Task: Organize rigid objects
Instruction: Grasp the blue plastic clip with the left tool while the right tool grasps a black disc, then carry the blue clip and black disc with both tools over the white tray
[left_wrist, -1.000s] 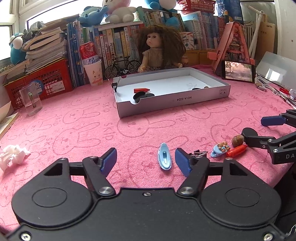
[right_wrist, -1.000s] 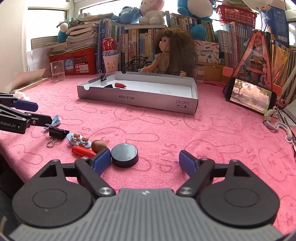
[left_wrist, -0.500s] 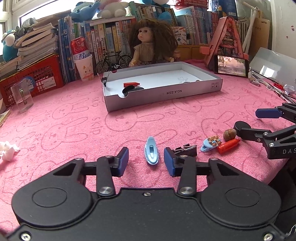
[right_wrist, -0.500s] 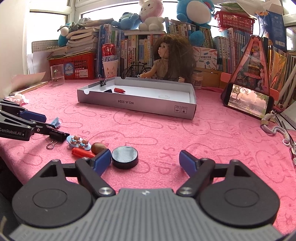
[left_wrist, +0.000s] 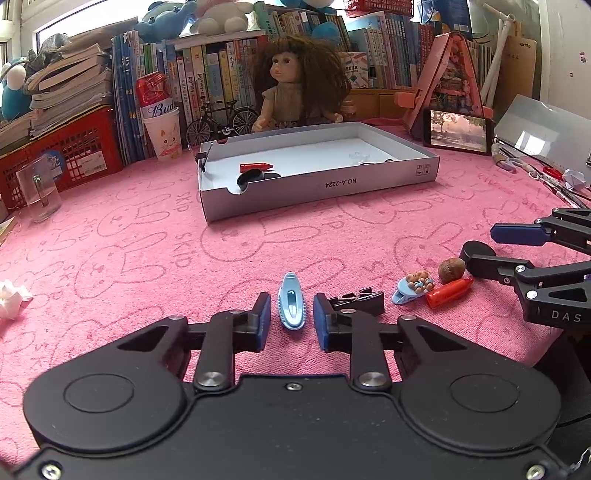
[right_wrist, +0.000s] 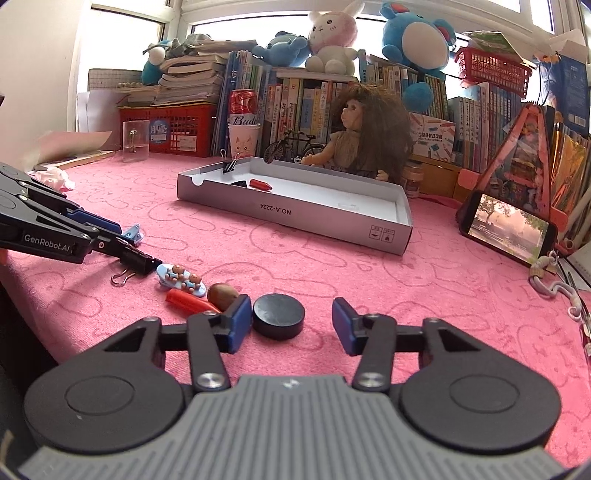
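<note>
Box (left_wrist: 321, 188), front wall: "NO.A-2224", upside down. Left claw (right_wrist: 110, 240) arm: "GenRobot.AI". Right claw (left_wrist: 480, 243) arm: "DAS". Can (right_wrist: 243, 107): "Bud". Cloth (left_wrist: 177, 240): "SKIP".

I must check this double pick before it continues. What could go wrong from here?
1. The left gripper has been closing on the blue clip; gaps remain, and the binder clip beside it may get dragged.
2. The right gripper has been closing off-centre on the black disc, which may slide into the nut.

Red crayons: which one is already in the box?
The red crayon near the grey box's notched corner; the other crayon lies outside on the pink cloth beside the nut.
</note>
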